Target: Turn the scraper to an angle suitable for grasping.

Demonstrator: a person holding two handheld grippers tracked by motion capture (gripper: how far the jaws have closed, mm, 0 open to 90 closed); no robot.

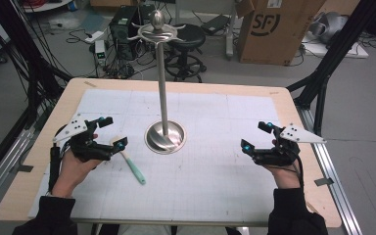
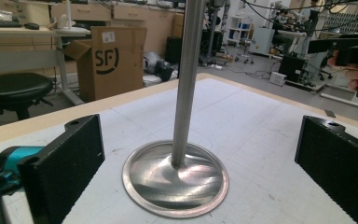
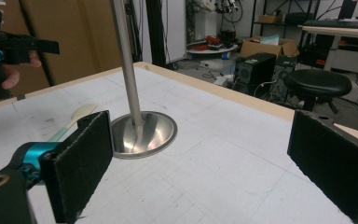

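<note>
Grippers, left (image 1: 111, 133) and right (image 1: 256, 136), hover spread and empty at nine and three o'clock of the stand (image 1: 164, 136), ready for the spatula (image 1: 131, 162).

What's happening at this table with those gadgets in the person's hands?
A person sits at a table with a two-jaw gripper in each hand. Both the left gripper and the right gripper are open and hold nothing, each aimed toward a tall metal stand with hooks at its top and a round base. A spatula with a green handle lies on the mat beside the left gripper, not yet picked up.
</note>
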